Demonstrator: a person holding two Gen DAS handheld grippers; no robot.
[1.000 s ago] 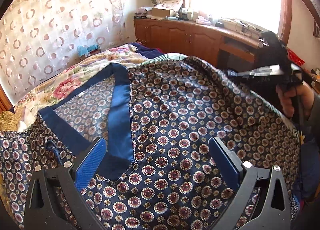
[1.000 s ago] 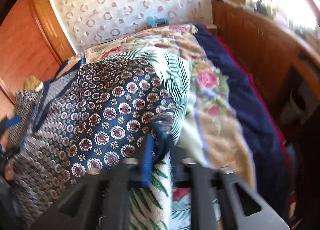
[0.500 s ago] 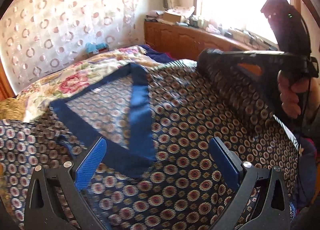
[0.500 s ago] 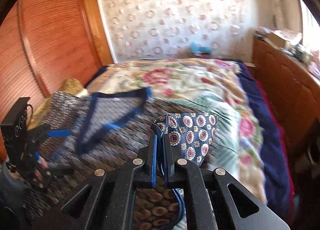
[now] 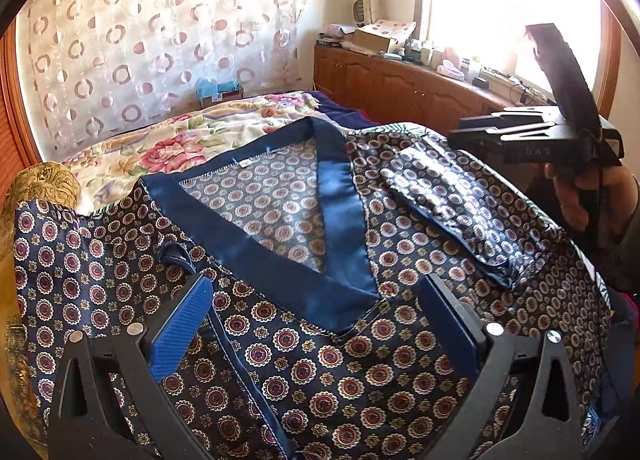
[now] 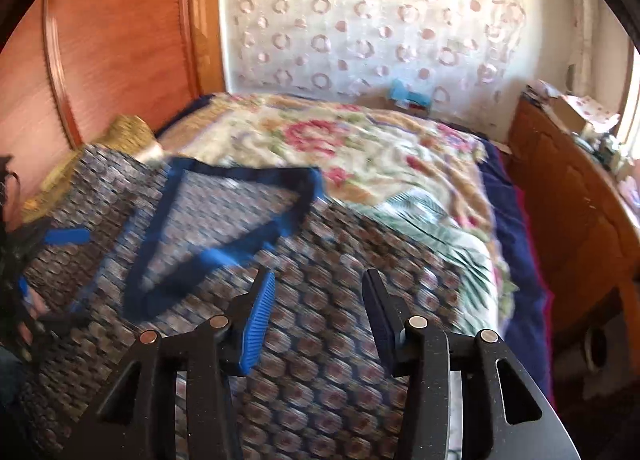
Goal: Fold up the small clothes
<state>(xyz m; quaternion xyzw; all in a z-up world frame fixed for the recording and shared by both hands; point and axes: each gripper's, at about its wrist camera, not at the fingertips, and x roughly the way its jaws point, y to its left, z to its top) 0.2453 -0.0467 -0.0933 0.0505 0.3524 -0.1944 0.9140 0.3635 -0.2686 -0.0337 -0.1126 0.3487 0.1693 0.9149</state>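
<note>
A navy garment (image 5: 360, 360) printed with round medallions lies spread on the bed, and its blue satin V-neck band (image 5: 340, 195) faces me. One sleeve (image 5: 452, 211) lies folded inward across its right side. My left gripper (image 5: 316, 320) is open just above the garment's chest, with nothing between its pads. My right gripper (image 6: 318, 316) hovers over the garment's right half with its jaws opening and nothing between them. In the left wrist view a hand holds the right gripper (image 5: 480, 131) at the right, above the folded sleeve. The left gripper (image 6: 44, 260) shows blurred at the far left.
A floral bedspread (image 5: 168, 147) covers the bed beyond the garment. A gold cushion (image 5: 40, 183) sits at the left. A wooden cabinet (image 5: 400, 87) with clutter runs under the window on the right. Wooden panelling (image 6: 112, 39) and a patterned curtain stand behind the bed.
My right gripper carried the garment's right sleeve inward over the body and then let it go. Its jaws now stand apart and the sleeve lies folded. The left gripper shifted a little and stayed open.
</note>
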